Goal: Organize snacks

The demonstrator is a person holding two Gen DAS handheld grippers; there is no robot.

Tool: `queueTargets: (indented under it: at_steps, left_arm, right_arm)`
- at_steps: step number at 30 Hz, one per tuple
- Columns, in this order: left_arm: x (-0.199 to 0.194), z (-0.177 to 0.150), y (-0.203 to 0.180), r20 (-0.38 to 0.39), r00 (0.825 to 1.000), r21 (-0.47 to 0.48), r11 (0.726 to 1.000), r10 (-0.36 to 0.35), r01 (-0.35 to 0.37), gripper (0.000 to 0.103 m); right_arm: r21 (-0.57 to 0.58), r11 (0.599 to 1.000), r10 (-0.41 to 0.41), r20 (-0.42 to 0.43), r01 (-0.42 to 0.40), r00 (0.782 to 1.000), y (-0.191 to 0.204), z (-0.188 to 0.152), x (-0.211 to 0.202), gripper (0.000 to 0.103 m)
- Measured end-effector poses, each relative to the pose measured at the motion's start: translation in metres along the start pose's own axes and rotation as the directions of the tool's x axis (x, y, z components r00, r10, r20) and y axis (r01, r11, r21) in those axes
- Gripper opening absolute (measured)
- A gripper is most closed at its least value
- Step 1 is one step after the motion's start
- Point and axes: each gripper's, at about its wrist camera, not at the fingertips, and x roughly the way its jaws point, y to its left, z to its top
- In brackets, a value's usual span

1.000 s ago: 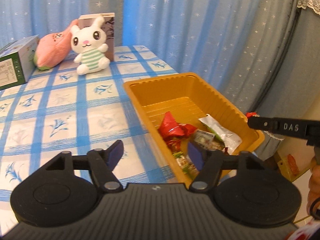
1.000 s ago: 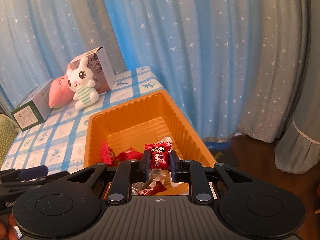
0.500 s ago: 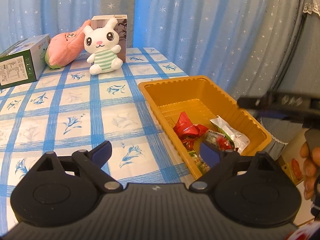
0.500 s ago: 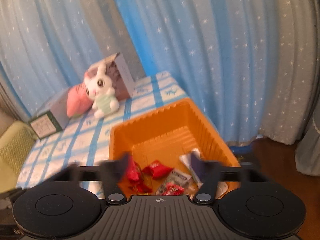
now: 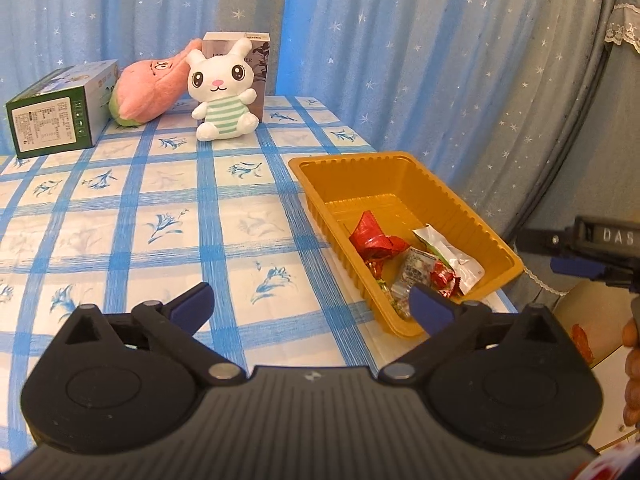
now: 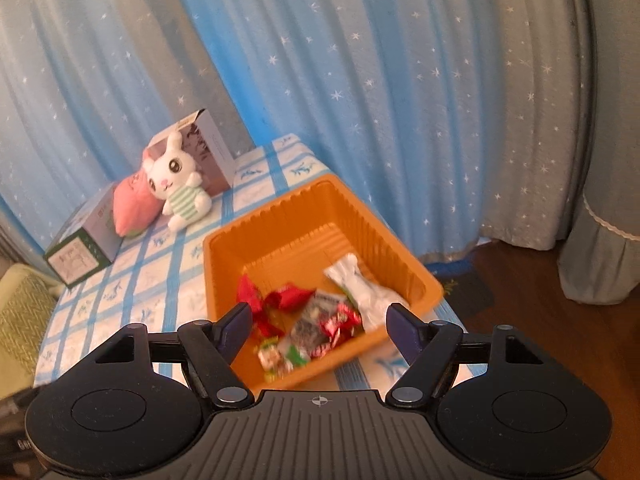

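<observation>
left claw point(image 5: 310, 306) spread, empty | right claw point(image 6: 319, 326) spread, empty | tray point(image 5: 404, 168) on table point(image 5: 160, 208) holds what looks like five snacks point(image 5: 416, 268)

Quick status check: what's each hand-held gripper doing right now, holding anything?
Left hand-held gripper: open, holding nothing, above the tablecloth.
Right hand-held gripper: open, holding nothing, above the orange tray.
</observation>
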Motion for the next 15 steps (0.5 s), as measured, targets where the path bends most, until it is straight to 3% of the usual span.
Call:
queueTargets:
  at_steps: [9,15]
  left_arm:
    - [-0.042,-0.008,0.004,-0.02,1.0,-0.028,1.0,-0.001,0.0,0.103]
    - [-0.07,-0.016,0.007,-0.013,1.0,-0.027,0.999,0.028,-0.028,0.103]
  right_arm:
    - [-0.053,0.999,-0.011,-0.024,0.01,1.0,0.026,-0.031,-0.041,0.074]
    - [-0.097,0.995,-0.001,-0.021,-0.001,1.0,0.048,-0.049,-0.062,0.084]
